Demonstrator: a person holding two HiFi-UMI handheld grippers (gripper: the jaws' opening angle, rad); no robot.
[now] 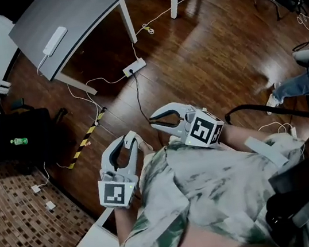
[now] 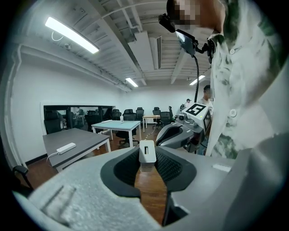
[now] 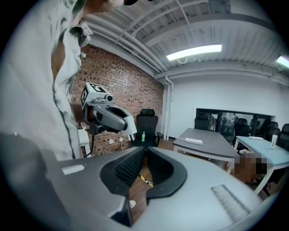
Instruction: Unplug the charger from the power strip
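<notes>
A small white charger [image 2: 147, 150] with a slot in its face sits pinched between the tips of my left gripper [image 2: 147, 157], clear of any socket. A white power strip [image 1: 54, 41] lies on the grey table [image 1: 84, 9] at the far left; it also shows in the left gripper view [image 2: 66, 148] and the right gripper view [image 3: 193, 141]. Both grippers are held close to the person's chest, left gripper [image 1: 129, 140] beside right gripper [image 1: 155, 120]. The right gripper [image 3: 143, 151] has its jaws together with nothing between them.
A white floor socket block [image 1: 134, 67] with a black cable lies past the table leg. Yellow-black tape [image 1: 87, 137] marks the floor edge. A black chair [image 1: 5, 138] carries a green bottle [image 1: 19, 141]. Another person's leg [image 1: 302, 84] is at the right.
</notes>
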